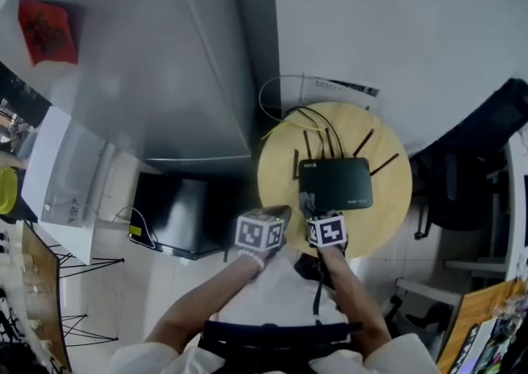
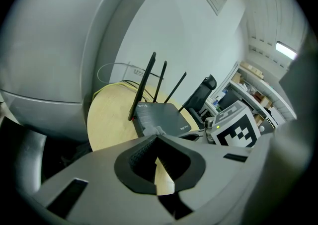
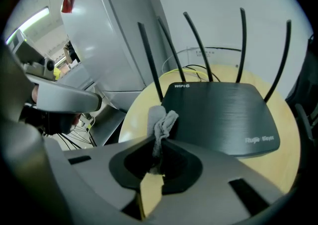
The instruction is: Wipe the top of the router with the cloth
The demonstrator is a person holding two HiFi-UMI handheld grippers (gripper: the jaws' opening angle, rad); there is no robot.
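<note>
A black router [image 1: 336, 182] with several upright antennas sits on a small round wooden table [image 1: 280, 174]. My right gripper [image 1: 311, 211] is shut on a small grey cloth [image 1: 308, 201], which touches the router's near left corner. In the right gripper view the cloth [image 3: 161, 122] sticks up out of the gripper [image 3: 159, 144] against the router [image 3: 223, 114]. My left gripper [image 1: 285, 211] hovers just left of it over the table's near edge. In the left gripper view that gripper [image 2: 155, 142] is shut on nothing, facing the router [image 2: 161, 118] and the cloth [image 2: 157, 130].
A tall grey cabinet [image 1: 165, 59] stands left of the table, with a black box [image 1: 169, 215] on the floor below it. Yellow and black cables [image 1: 285, 123] run off the table's back. A black chair [image 1: 462, 191] stands to the right.
</note>
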